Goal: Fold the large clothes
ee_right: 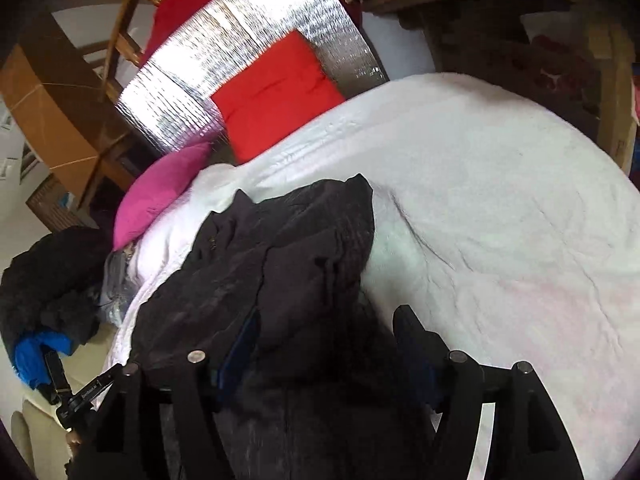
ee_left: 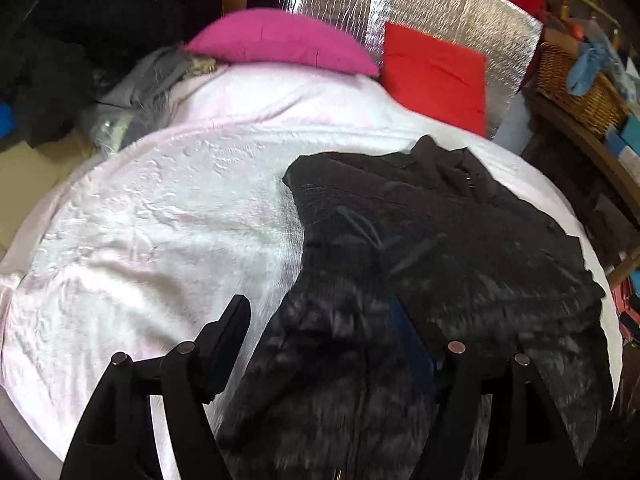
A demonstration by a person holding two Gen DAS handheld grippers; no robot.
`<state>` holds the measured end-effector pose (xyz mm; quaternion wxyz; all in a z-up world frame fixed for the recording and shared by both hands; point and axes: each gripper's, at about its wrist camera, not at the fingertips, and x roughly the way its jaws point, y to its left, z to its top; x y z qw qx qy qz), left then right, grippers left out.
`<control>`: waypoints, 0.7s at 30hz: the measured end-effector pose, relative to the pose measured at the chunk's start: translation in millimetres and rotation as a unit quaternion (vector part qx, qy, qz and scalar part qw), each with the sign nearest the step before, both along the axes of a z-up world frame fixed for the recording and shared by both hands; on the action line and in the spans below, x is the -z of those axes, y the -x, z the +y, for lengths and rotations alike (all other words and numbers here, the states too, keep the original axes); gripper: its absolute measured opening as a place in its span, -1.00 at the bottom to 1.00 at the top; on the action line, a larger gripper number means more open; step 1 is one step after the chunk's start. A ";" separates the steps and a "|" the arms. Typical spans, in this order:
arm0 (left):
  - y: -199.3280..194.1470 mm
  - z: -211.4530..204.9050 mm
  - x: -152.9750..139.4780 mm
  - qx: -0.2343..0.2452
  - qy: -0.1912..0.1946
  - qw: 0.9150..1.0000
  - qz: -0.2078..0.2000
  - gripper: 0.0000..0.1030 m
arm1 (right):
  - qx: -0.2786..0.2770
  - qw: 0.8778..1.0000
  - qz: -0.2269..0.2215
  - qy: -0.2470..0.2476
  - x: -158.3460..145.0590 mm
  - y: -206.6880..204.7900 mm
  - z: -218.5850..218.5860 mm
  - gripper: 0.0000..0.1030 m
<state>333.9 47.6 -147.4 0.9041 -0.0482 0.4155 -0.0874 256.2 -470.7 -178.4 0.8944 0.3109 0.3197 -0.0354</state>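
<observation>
Black jacket (ee_left: 420, 248) (bunched) between left tool (ee_left: 332, 344) fingers, over white blanket (ee_left: 160, 216)

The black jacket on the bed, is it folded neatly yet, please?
Not yet: the black jacket lies rumpled and bunched across the white blanket.

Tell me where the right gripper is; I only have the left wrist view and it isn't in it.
Observer: The right gripper is over the near end of the dark jacket, which runs up between its jaws.
Operator: Are those jaws clamped on the cloth?
Observer: They stand wide apart, and I see no pinch in the cloth lying between them.
Operator: Any free bed on that side to spread it out?
Observer: Yes, bare white cover stretches from the jacket's edge across to the far side of the bed.
</observation>
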 end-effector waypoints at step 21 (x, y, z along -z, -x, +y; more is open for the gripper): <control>194.5 56.8 61.3 -0.025 0.085 0.993 0.077 0.67 | -0.112 0.988 0.107 -0.007 72.1 176.3 51.3 0.41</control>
